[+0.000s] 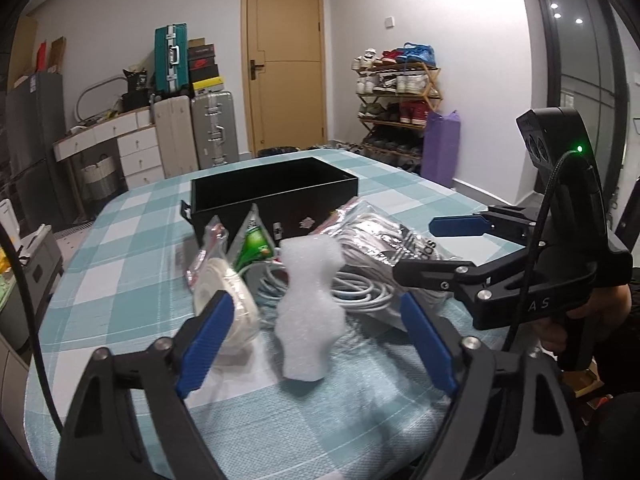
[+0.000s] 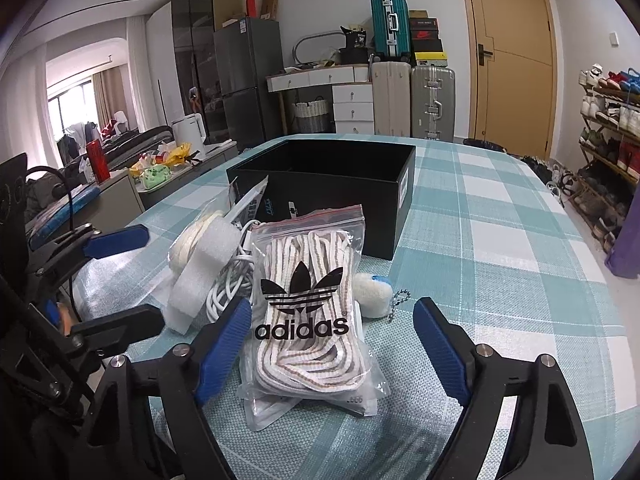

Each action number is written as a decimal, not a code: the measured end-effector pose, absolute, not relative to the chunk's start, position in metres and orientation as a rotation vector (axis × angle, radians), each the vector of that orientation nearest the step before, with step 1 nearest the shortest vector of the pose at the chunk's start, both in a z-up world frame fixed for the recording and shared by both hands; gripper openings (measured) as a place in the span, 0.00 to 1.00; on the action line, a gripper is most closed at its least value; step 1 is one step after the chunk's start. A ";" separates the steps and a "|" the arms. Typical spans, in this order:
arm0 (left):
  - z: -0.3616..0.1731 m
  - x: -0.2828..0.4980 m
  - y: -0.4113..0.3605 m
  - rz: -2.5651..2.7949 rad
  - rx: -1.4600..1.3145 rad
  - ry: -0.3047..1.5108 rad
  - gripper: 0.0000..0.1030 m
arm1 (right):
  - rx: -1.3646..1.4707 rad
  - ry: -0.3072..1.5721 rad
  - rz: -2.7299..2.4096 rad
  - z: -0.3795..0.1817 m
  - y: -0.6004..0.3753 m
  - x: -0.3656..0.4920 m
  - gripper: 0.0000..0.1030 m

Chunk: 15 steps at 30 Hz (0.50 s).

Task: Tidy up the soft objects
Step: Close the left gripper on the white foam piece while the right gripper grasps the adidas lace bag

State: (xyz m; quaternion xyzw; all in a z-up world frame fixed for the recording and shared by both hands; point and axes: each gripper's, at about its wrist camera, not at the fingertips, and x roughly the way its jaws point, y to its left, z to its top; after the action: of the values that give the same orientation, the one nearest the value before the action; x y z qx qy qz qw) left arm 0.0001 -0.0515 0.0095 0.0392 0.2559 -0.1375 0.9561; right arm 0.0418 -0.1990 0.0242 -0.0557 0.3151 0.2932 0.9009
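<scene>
A pile of soft items lies on the checked tablecloth in front of an open black box (image 1: 276, 188) (image 2: 332, 172). My left gripper (image 1: 316, 340) is open, its blue fingers on either side of a white foam piece (image 1: 308, 308) (image 2: 200, 268). My right gripper (image 2: 332, 352) is open around a zip bag of striped laces marked adidas (image 2: 308, 300) (image 1: 384, 240); it also shows in the left wrist view (image 1: 416, 248). White coiled cable (image 1: 360, 288), a cream tape roll (image 1: 228, 300), a green packet (image 1: 256, 240) and a fluffy white keychain (image 2: 372, 288) lie in the pile.
The table (image 2: 500, 240) has a teal and white checked cloth. Suitcases (image 1: 212, 132), a drawer unit (image 1: 136, 144), a door (image 1: 284, 60) and a shoe rack (image 1: 396, 104) stand beyond it. A purple bag (image 1: 440, 148) stands beside the rack.
</scene>
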 end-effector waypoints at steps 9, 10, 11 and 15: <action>0.003 0.011 -0.052 -0.294 0.054 0.576 0.75 | -0.104 0.661 0.617 0.023 -0.199 0.043 0.80; 0.002 0.012 -0.052 -0.300 0.053 0.577 0.74 | -0.104 0.661 0.620 0.023 -0.199 0.043 0.80; 0.002 0.012 -0.052 -0.306 0.051 0.578 0.70 | -0.105 0.660 0.621 0.023 -0.199 0.043 0.80; -0.001 0.015 -0.052 -0.316 0.031 0.600 0.56 | -0.110 0.663 0.628 0.022 -0.198 0.043 0.77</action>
State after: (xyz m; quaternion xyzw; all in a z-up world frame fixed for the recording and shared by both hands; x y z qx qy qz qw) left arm 0.0148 -0.0519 -0.0008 0.0154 0.2945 -0.1550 0.9429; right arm 0.0427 -0.1978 0.0225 -0.0528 0.3197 0.3031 0.8962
